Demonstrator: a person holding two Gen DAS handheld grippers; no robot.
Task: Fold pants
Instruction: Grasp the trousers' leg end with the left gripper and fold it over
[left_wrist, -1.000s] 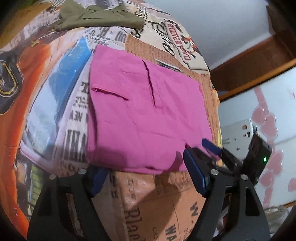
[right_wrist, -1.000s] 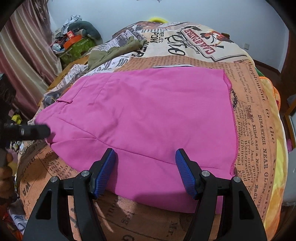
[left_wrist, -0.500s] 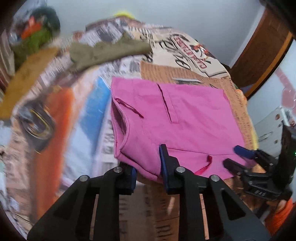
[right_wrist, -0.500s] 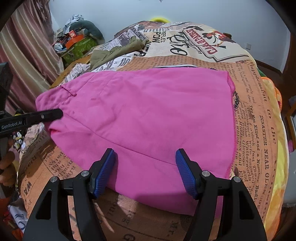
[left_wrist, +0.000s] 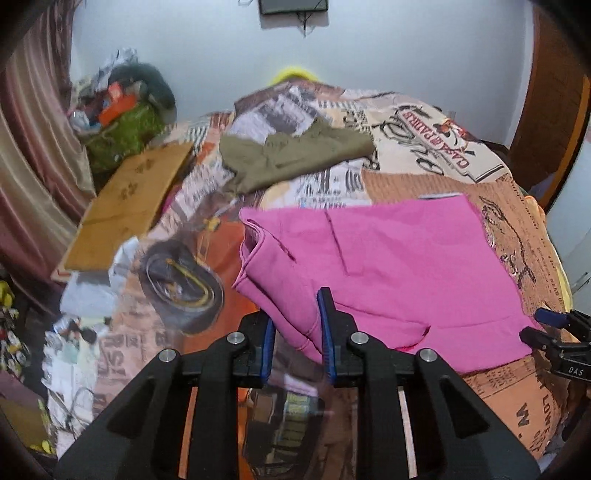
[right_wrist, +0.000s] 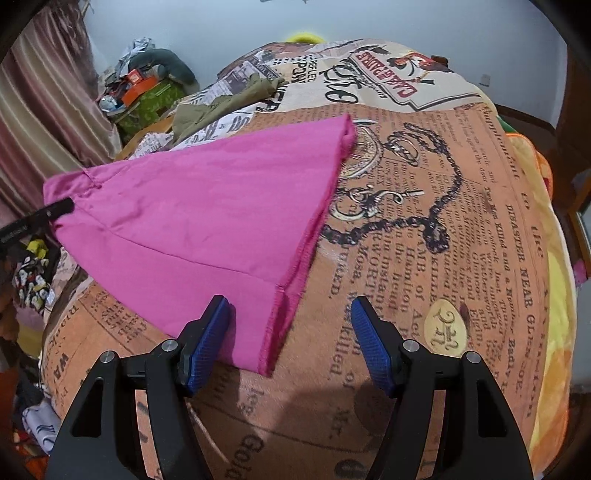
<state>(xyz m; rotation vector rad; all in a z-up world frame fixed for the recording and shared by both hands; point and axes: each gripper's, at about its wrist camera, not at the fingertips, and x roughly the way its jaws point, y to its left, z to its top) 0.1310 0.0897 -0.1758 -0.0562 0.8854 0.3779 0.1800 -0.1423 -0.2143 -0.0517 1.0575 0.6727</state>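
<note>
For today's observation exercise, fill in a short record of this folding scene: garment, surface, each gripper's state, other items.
garment: pink pants, lying partly folded, near left corner raised
surface: bed with newspaper-print cover
left gripper: shut on the pants' waist-end corner
right gripper: open, jaws wide apart, at the pants' near hem corner, not gripping
other clothing: olive garment farther back on the bed, apart from the pants
beside the bed: wooden board, pile of clutter by the curtain

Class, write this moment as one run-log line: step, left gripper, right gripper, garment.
step: gripping | left gripper: shut on pink pants | right gripper: open at hem corner | pink pants: lying on bedspread
</note>
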